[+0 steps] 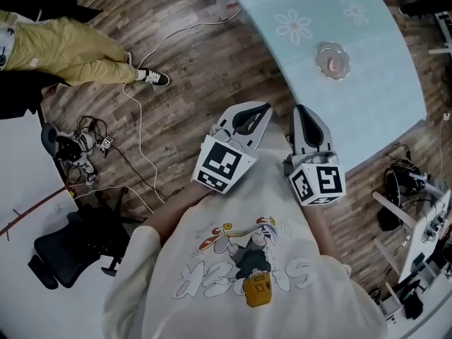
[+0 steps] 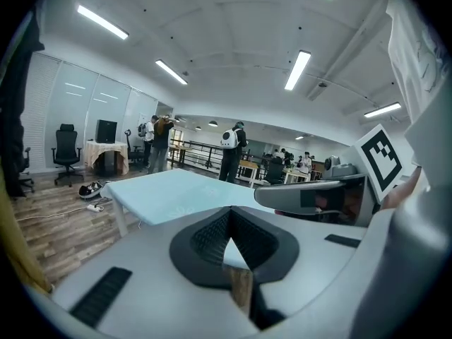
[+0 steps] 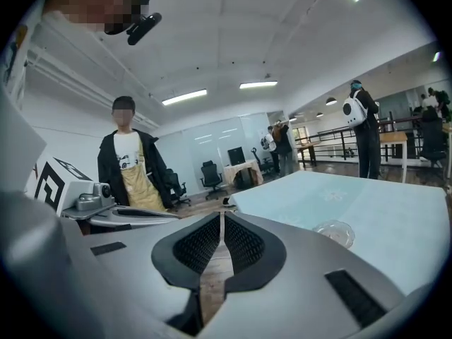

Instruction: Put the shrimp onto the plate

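**Both hand-held grippers held close to the body, away from the counter**

The left hand-held gripper and the right hand-held gripper are side by side in front of the person's chest, above the wooden floor. They are at the near edge of the light blue counter and do not touch it.

In the left gripper view the jaw tips meet and nothing is between them. In the right gripper view only a thin slit is left between the jaws, and it is also empty.

A clear plate stands on the counter, well apart from both grippers. A small pink thing lies in it, which seems to be the shrimp.

On the floor to the left are white cables and a black office chair. Another person in yellow trousers is at the far left.
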A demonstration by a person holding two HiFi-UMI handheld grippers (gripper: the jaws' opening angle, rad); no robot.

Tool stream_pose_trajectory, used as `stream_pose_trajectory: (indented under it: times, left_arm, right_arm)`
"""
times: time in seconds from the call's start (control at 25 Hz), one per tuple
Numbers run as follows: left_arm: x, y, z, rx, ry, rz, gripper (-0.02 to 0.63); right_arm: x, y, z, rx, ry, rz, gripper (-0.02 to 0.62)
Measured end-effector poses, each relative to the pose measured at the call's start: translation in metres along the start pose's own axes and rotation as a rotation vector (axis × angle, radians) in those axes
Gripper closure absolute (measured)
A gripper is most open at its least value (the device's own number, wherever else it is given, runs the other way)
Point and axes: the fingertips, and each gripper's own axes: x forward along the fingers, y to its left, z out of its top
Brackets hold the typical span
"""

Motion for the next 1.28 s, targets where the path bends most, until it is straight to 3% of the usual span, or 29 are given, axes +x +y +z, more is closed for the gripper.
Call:
stream_pose_trajectory:
  times: [0.32,0.56,1.28]
  left_arm:
    - [-0.049,0.011,-0.008,-0.009,-0.036,0.06,0.598]
    - [-0.063,0.011,-0.017,-0.001,-0.032,0.045,0.598]
    - [-0.065,0.008,-0.018,-0.031,-0.038,0.013,0.598]
  right_arm:
    - [-0.016,0.033,-0.017,0.038,-0.04,-0.021,0.563]
    - [-0.016,0.044,-0.038,0.043,0.015,-0.053,0.571]
    - [-0.021,0.042,-0.049,0.02,0.095,-0.086,0.571]
